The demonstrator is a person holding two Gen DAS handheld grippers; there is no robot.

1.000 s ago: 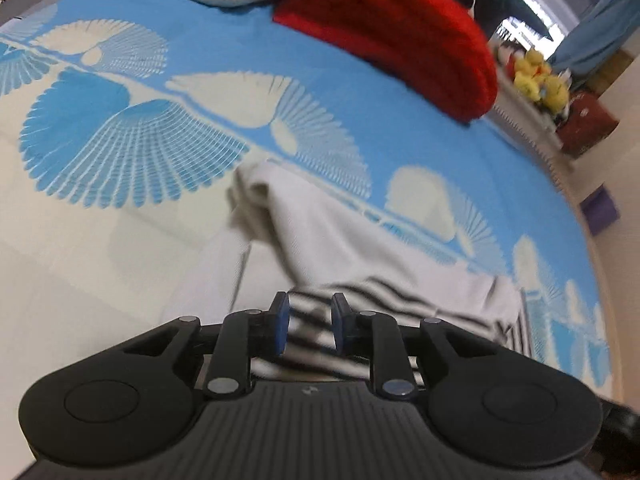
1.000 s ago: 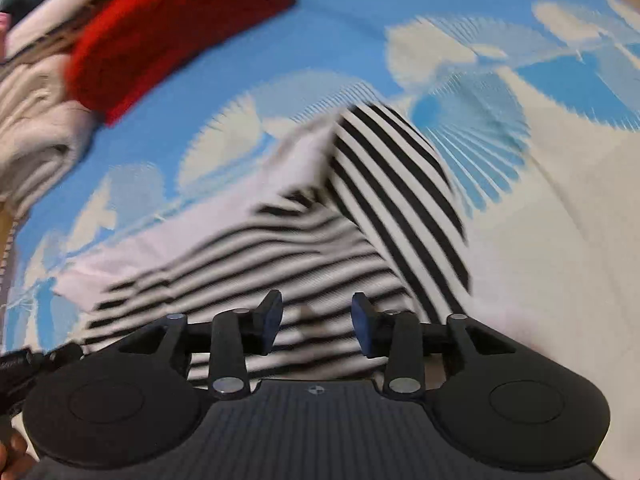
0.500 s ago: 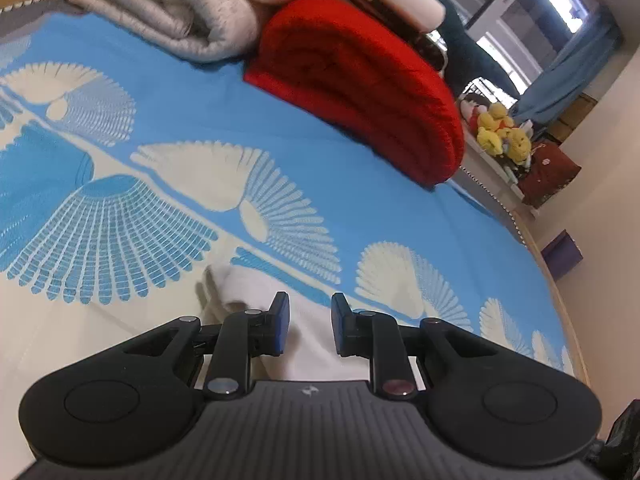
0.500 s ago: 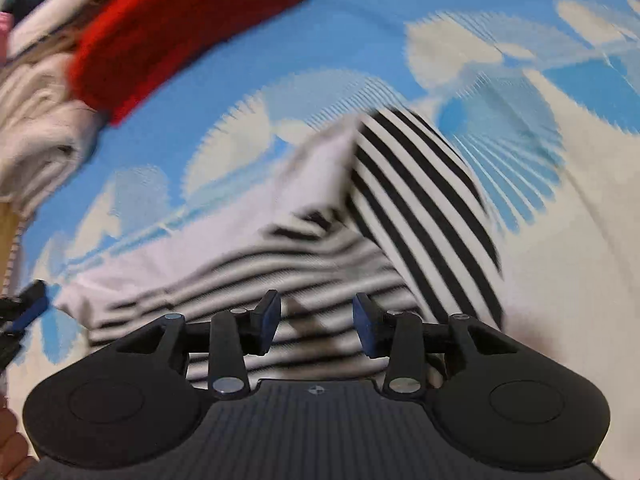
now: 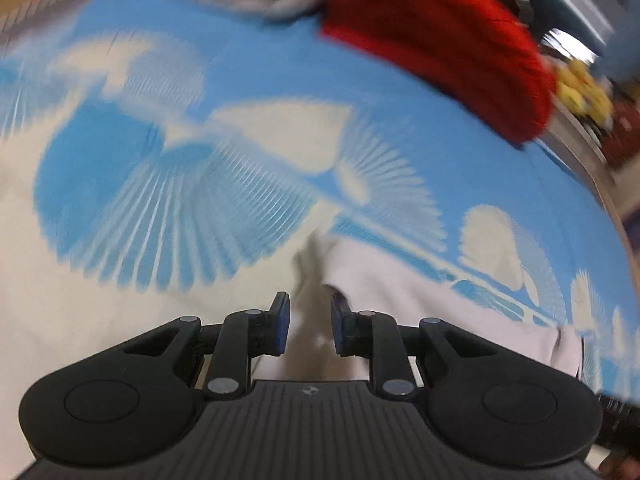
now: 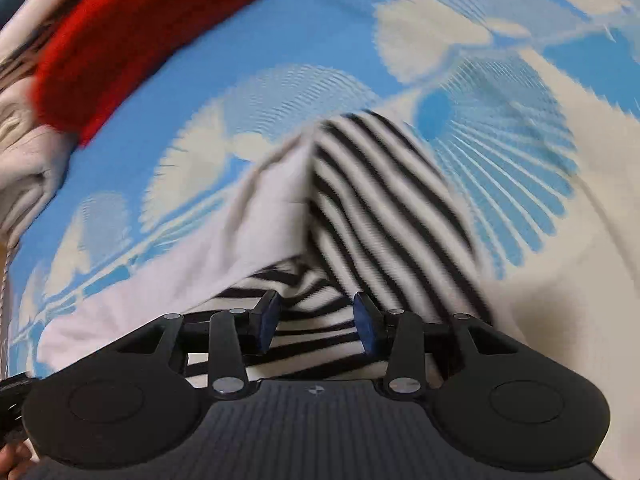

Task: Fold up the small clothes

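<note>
A small garment, white on one side and black-and-white striped on the other, lies on a blue and cream patterned bedspread. In the right wrist view its striped part (image 6: 384, 204) and white part (image 6: 256, 216) spread ahead of my right gripper (image 6: 316, 318), which is open just above the striped cloth. In the left wrist view the white cloth (image 5: 404, 300) lies ahead and right, a raised corner between the fingers of my left gripper (image 5: 308, 322). The left gripper is open, and holds nothing. Both views are blurred.
A folded red knit (image 5: 440, 40) and a pale folded blanket (image 6: 24, 160) lie at the far side of the bedspread (image 5: 160, 184). Yellow plush toys (image 5: 580, 88) sit beyond the bed's edge. The red knit also shows in the right wrist view (image 6: 136, 40).
The left gripper dipped back down and right, bringing the white cloth's corner between its fingers. The right gripper moved closer over the striped cloth. Both stayed open.
</note>
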